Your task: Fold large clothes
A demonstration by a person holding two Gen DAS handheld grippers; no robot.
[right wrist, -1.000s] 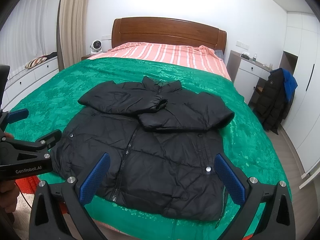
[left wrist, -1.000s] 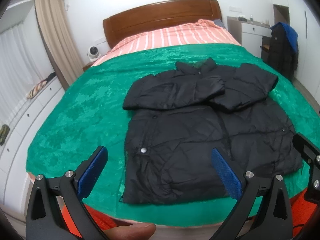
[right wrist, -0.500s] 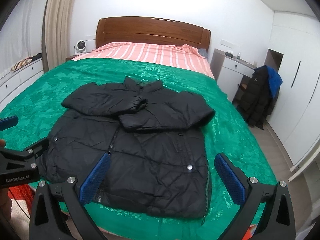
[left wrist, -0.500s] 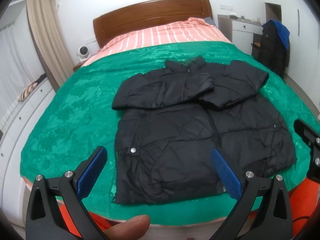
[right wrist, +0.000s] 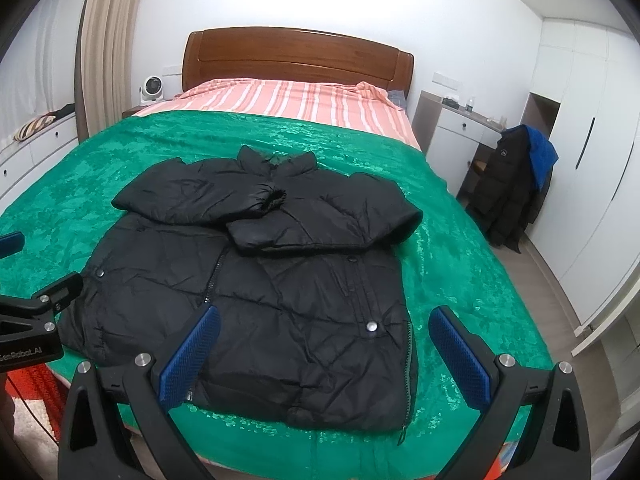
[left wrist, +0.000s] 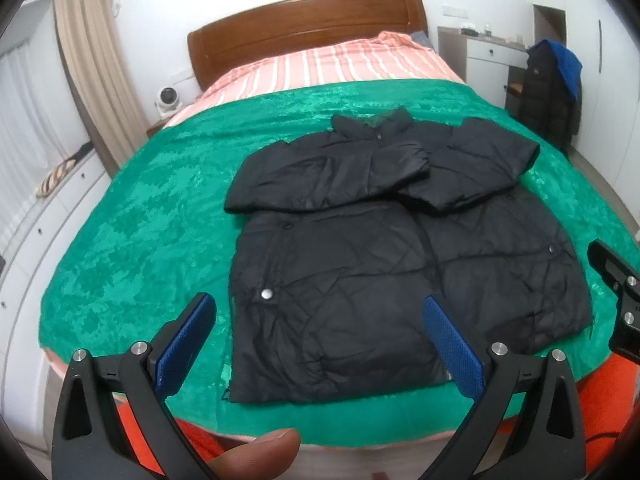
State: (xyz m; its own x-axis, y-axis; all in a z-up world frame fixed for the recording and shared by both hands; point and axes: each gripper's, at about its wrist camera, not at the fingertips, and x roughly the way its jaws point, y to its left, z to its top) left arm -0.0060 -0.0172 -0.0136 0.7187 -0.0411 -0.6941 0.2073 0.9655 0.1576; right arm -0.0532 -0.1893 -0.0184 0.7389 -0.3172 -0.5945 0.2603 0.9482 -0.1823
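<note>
Lying flat mid-frame on the green blanket [left wrist: 132, 240], the black jacket [left wrist: 400, 280] has both sleeves crossed over its chest, so sleeve folds look done. Body fold, hem to collar, is left. Left gripper [left wrist: 320, 344] & right gripper [right wrist: 326, 354] hover at bottom of frame, jaws wide, holding nothing.

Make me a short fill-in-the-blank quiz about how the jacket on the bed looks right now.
1. The black puffer jacket lies on a ____ blanket.
2. Both its sleeves are folded across the ____.
3. The left claw and right claw are both ____ and empty.
4. The headboard is made of ____.

Missing words: green; chest; open; wood
</note>
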